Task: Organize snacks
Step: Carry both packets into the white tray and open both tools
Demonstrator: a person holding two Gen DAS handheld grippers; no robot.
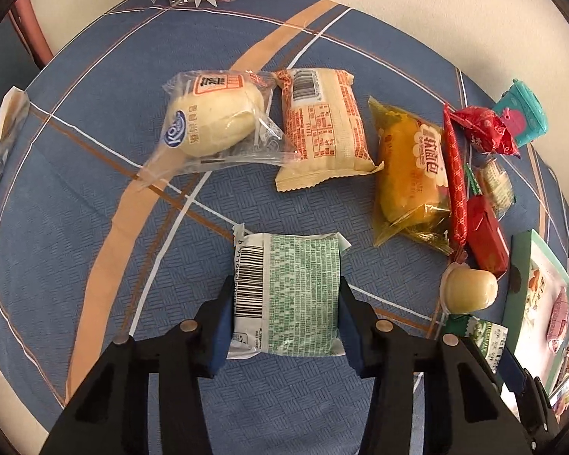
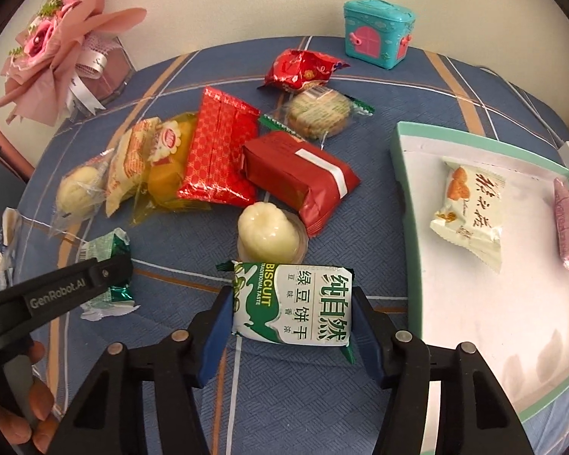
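My left fingers [image 1: 284,303] clamp a green packet [image 1: 284,295]; my right fingers [image 2: 292,311] clamp a biscuit pack [image 2: 296,303]; only the right view shows the tray [image 2: 402,159].

blue plaid tablecloth [image 2: 360,87]; on it wrapped snacks [image 2: 299,174], pale green tray [image 2: 398,159], teal toy box [image 2: 377,32], pink bouquet [image 2: 57,53]

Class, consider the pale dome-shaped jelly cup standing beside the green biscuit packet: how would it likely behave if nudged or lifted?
The pale dome-shaped jelly cup stands upright on a narrow footprint, so it would probably tip. Its rounded body suggests that it would then roll. The glossy plastic looks smooth, so it may be slippery.
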